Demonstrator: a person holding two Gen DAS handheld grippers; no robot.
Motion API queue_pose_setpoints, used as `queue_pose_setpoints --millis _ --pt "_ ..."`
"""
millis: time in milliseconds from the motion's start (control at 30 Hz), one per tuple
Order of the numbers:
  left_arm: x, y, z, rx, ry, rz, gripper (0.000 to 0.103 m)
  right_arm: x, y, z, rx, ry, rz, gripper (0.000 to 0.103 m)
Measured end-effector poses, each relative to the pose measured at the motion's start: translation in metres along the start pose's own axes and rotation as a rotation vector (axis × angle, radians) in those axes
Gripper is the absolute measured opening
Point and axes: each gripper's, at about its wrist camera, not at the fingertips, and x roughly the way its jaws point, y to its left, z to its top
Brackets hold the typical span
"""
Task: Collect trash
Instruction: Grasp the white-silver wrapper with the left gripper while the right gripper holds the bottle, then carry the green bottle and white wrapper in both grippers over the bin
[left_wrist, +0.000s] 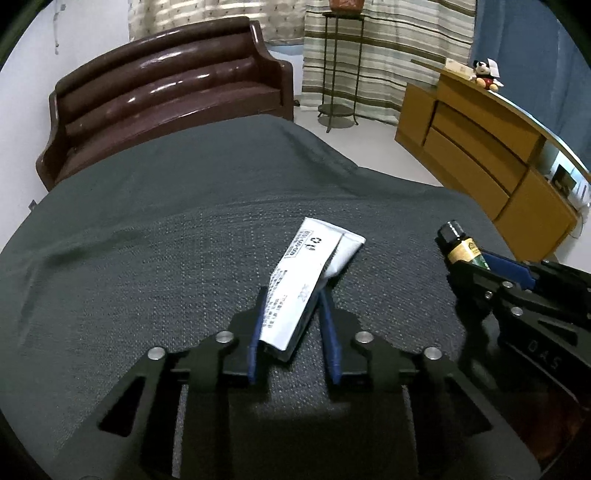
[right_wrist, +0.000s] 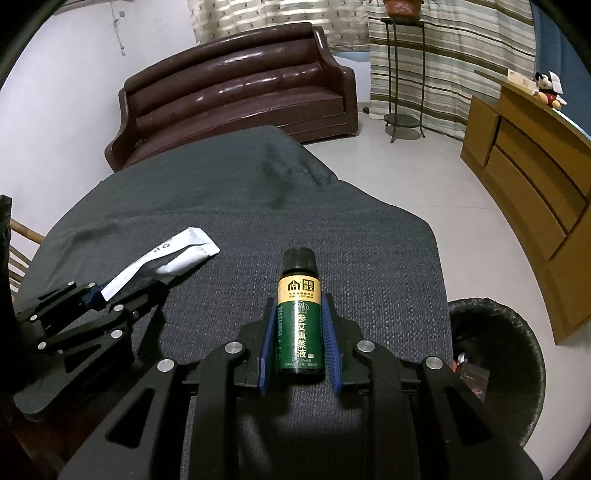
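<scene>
A crumpled white tube (left_wrist: 314, 254) with black print lies on the dark grey cloth of the table (left_wrist: 147, 229). My left gripper (left_wrist: 293, 293) is shut on its near end, with the blue pads against both sides. The right wrist view shows that gripper (right_wrist: 110, 291) low at the left and the tube (right_wrist: 184, 251) sticking out ahead of it. My right gripper (right_wrist: 299, 300) is shut on a small green bottle (right_wrist: 300, 332) with a gold label and a black cap. From the left wrist view, the bottle (left_wrist: 461, 247) and right gripper (left_wrist: 480, 262) are at the right.
A bin (right_wrist: 517, 332) lined with a black bag stands on the floor by the table's right edge, with some items inside. A brown sofa (right_wrist: 240, 88) is behind the table. A wooden cabinet (right_wrist: 535, 177) runs along the right, and a metal stand (right_wrist: 402, 74) is by the curtain.
</scene>
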Motion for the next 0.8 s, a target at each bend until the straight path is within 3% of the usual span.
queue_pose_setpoints --millis 233,800 --pt "-0.014 0.000 -0.009 -0.017 -0.014 -0.005 0.017 -0.006 0.003 -0.006 -0.006 -0.005 -0.002 0.025" --pt "-0.072 -0.023 -0.040 -0.043 -0.088 0.006 0.016 -0.046 0.002 -0.042 -0.009 -0.037 0.001 0.025"
